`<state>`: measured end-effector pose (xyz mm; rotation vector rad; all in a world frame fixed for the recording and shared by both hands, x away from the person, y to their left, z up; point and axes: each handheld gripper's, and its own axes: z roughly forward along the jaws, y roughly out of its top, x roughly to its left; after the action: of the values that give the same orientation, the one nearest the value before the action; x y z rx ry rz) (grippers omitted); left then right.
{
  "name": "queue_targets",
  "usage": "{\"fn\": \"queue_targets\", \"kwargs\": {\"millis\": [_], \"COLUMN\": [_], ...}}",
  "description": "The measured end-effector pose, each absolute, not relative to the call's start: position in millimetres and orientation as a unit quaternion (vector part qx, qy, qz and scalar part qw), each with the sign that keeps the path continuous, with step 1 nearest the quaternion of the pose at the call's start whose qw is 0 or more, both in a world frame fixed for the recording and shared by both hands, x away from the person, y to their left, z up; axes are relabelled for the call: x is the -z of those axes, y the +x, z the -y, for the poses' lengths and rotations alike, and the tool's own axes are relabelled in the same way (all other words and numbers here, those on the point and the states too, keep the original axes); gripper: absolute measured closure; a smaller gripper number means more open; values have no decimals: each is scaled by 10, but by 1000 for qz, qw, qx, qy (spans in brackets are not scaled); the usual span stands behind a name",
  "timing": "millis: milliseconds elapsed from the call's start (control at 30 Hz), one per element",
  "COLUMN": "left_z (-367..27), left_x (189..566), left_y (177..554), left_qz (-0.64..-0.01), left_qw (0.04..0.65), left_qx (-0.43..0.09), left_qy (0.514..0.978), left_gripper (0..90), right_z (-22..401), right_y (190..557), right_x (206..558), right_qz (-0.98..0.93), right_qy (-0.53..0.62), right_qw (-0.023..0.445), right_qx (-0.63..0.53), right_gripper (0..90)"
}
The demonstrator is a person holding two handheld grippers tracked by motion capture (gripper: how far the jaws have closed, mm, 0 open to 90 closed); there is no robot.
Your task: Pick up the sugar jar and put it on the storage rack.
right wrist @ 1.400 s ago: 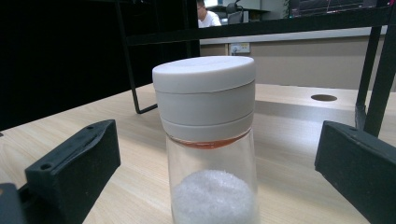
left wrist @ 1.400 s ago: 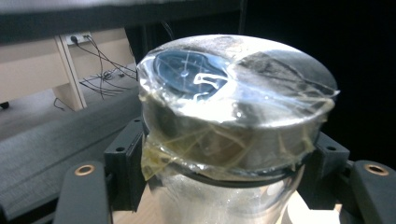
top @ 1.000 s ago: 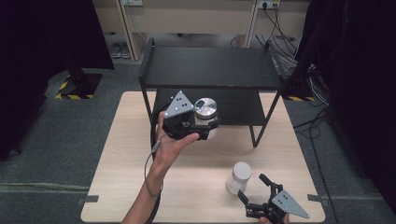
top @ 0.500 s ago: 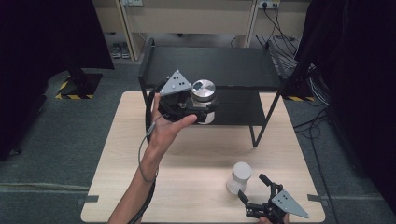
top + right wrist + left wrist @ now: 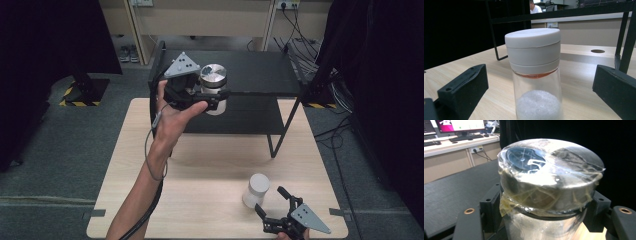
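Observation:
My left gripper (image 5: 214, 98) is shut on a clear jar with a taped silver metal lid (image 5: 213, 76) and holds it in the air at the front edge of the black shelf's top board (image 5: 250, 70). In the left gripper view the silver-lidded jar (image 5: 549, 192) sits between both jaws. A glass shaker with a white cap (image 5: 256, 190) holding white grains stands on the wooden table (image 5: 200, 175) near its front right. My right gripper (image 5: 276, 207) is open just in front of it, jaws either side without touching. The white-capped shaker (image 5: 536, 75) stands upright between them.
The black two-level metal shelf (image 5: 280, 107) stands at the back of the table, its legs reaching the tabletop. A dark curtain hangs at left and right. The left gripper's cable (image 5: 150, 165) trails down along the forearm.
My left hand has lifted the silver-lidded jar from the height of the lower shelf up to the top board's front edge. The right gripper and the shaker have stayed put.

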<state>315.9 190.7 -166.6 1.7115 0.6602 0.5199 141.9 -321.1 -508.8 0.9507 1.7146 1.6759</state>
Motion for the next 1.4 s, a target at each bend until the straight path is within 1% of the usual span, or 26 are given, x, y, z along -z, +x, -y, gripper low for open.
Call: {"fn": "queue_targets", "kwargs": {"millis": [267, 633, 1000, 1400], "left_z": [-1839, -1797, -1731, -1700], "left_x": [1572, 1578, 1555, 1592], "left_y": [3258, 3452, 3637, 3806], "left_qz": [-304, -337, -365, -380], "left_qw": [569, 561, 554, 551], "left_qx": [-235, -254, -262, -264], "left_qy": [727, 713, 701, 694], "left_gripper": [305, 305, 305, 305], "right_z": [3212, 3218, 3223, 3227], "right_y": [1418, 1411, 1407, 1403], "right_x": [5085, 5082, 5083, 5084], "right_qz": [-639, -638, -636, -636], "right_qy": [356, 355, 355, 356], "right_qw": [276, 277, 277, 276], "right_qx": [-624, -625, -626, -627], "right_gripper": [3, 3, 3, 3]}}
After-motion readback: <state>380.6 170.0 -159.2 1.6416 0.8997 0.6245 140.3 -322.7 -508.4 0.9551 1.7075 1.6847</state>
